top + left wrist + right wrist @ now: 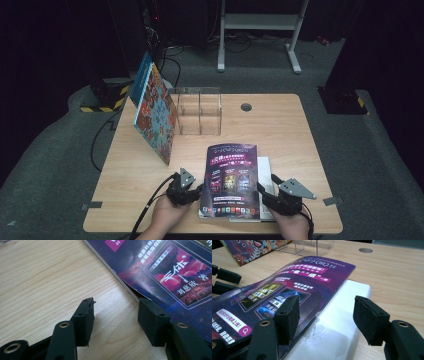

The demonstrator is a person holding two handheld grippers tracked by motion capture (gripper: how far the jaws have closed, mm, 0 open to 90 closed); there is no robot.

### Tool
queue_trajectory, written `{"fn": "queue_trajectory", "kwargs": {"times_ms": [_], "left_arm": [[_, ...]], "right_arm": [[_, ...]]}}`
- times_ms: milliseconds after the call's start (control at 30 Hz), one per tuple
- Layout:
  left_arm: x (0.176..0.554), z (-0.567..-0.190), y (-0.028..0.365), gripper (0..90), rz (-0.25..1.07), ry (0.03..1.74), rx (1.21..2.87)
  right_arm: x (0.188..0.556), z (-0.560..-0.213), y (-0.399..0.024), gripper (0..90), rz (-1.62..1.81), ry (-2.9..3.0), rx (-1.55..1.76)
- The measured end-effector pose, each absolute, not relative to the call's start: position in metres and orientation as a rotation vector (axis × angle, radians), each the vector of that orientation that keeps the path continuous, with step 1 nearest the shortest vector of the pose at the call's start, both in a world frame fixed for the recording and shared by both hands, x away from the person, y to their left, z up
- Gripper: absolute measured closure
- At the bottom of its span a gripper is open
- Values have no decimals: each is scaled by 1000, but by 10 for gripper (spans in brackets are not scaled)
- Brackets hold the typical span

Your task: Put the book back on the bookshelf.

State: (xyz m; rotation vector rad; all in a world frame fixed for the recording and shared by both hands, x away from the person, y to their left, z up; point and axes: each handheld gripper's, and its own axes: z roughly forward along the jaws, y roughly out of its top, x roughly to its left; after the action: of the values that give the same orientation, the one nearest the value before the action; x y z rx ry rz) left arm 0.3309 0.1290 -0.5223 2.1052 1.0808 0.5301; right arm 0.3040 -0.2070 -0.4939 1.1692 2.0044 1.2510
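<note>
Right now my left hand-held gripper (pixel 115 315) sits low over the table (pixel 280 130), jaws apart with bare wood between them, one pad at the purple booklet's (pixel 231 180) torn left edge. My right hand-held gripper (pixel 324 317) also gapes, straddling the booklet's right edge and the white book (pixel 342 322) beneath it, gripping nothing.

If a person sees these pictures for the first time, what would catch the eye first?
Probably the purple magazine, lying at the table's near edge between the left gripper and right gripper, both open. Next, the colourful book standing tilted at the far left beside a clear acrylic holder.
</note>
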Motion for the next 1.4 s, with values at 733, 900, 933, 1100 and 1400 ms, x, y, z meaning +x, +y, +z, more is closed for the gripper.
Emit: {"fn": "queue_trajectory", "kwargs": {"times_ms": [733, 900, 933, 1100, 1400], "left_arm": [[339, -522, 94, 501, 508, 1006, 2125], [342, -521, 88, 511, 501, 995, 2124], [342, -521, 87, 512, 500, 995, 2124], [342, -519, 87, 528, 492, 995, 2097], [339, -521, 106, 516, 625, 1045, 2137]], "right_arm": [[306, -495, -210, 360, 1225, 2015, 1195], [309, -497, -214, 339, 1209, 2013, 1218], [309, -497, -215, 333, 1209, 2011, 1228], [311, -498, -217, 319, 1214, 2000, 1248], [310, -497, -217, 320, 1216, 1999, 1249]]}}
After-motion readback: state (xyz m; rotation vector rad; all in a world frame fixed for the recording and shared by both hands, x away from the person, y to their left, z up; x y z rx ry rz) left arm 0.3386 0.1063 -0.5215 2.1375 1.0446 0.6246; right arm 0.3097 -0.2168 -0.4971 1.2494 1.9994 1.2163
